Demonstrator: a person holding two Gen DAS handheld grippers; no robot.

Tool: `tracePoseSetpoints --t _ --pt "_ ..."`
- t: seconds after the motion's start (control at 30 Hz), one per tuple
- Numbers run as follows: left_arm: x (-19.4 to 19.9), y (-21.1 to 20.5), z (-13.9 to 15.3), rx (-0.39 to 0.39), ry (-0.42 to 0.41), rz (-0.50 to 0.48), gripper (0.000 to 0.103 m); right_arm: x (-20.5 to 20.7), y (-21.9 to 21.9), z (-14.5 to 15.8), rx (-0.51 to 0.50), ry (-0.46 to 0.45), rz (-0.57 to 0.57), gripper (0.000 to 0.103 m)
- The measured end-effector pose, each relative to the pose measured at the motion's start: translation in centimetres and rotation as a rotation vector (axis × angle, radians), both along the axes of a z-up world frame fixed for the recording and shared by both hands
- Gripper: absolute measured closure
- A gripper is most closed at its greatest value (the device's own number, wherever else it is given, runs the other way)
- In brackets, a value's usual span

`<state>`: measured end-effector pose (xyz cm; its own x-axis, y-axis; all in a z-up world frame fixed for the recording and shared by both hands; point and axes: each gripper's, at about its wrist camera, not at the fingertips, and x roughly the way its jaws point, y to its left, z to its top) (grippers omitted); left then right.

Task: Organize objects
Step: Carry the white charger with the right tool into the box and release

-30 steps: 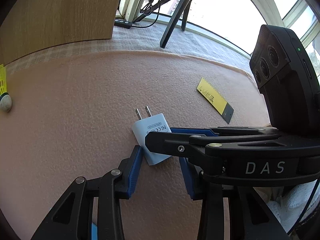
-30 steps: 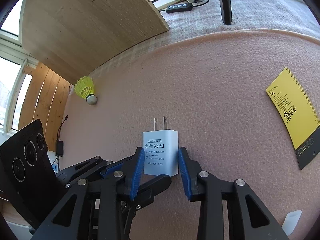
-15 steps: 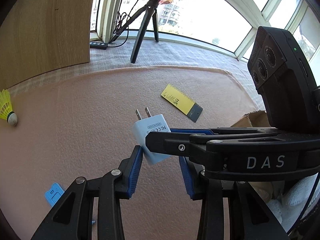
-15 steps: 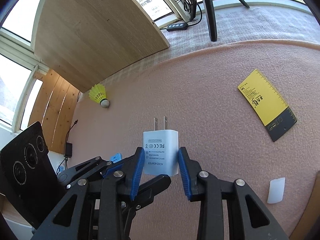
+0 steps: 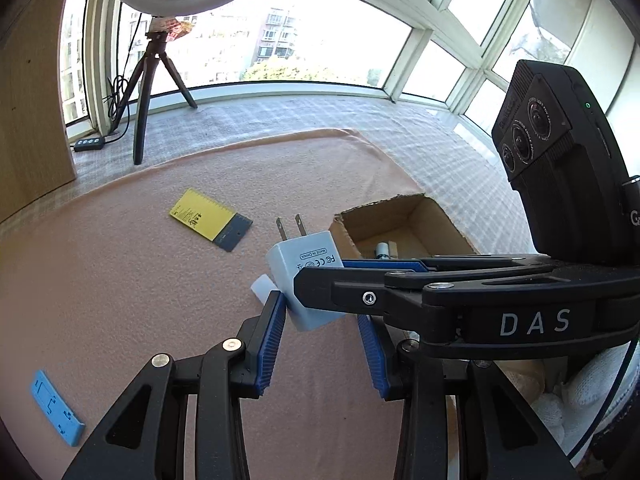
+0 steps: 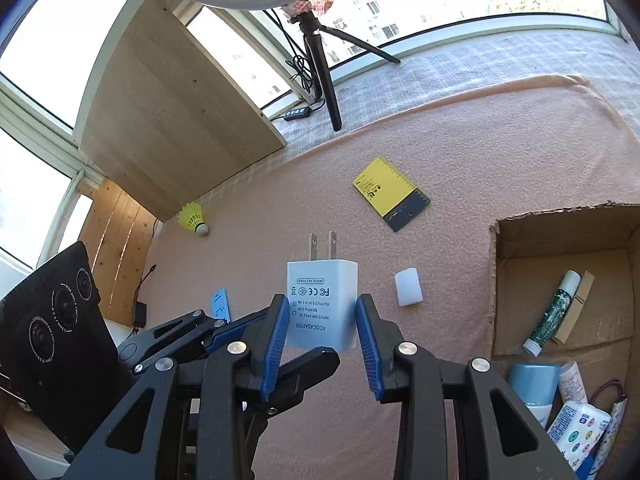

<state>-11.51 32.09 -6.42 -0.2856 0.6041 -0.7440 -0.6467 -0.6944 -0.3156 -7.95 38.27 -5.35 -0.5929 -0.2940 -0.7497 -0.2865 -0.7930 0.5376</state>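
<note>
Charger [image 6: 321, 307], a white plastic block with two metal prongs, reads "MADE IN CHINA" and "AC/DC ADAPTER". Right tongs [image 6: 322, 322] clamp its sides with ribbed blue pads, holding it above the pink blanket [image 6: 460, 168]. Left tongs [image 5: 322, 338], partly apart, touch its side with one pad; the other arm reads "DAS". Cardboard box [image 6: 493, 280] sits near the blanket's right edge.

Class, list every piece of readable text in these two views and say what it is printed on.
"DAS": right gripper.
"MADE IN CHINA", "FC CE", "AC/DC ADAPTER": white adapter, seen upside down.
Adapter's small lines: too small.
Yellow card: print unreadable.
Camera lens lettering: blurred.
</note>
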Motion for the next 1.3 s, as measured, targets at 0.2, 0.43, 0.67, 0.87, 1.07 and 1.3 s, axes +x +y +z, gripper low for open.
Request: tracePoseSetpoints --t 0.2,0.43,0.67,0.87,1.07,1.3 --pt "2.6 5.8 0.4 0.005 0.008 -0.117 0.063 5.2 3.6 0.6 0.020 0.001 -0.100 0.071" --pt "3.6 12.4 -0.8 0.008 -0.018 -0.216 0.063 9.3 8.0 0.0 0.037 -0.021 -0.209 0.071" --pt "3.1 17.4 -2.8 -0.006 -0.069 -0.256 0.064 11.1 11.8 -1.3 0.069 -0.060 -0.263 0.072" --pt "1.8 20.0 -4.7 -0.040 -0.101 -0.265 0.065 10.9 13.7 -2.6 0.086 -0.100 -0.274 0.072" --pt "0.6 21.3 -6.2 -0.055 -0.141 -0.255 0.065 10.3 14.6 -3.4 0.100 -0.124 -0.259 0.072" --pt "0.0 21.9 -6.9 -0.075 -0.157 -0.250 0.065 9.7 14.9 -4.0 0.113 -0.143 -0.244 0.072"
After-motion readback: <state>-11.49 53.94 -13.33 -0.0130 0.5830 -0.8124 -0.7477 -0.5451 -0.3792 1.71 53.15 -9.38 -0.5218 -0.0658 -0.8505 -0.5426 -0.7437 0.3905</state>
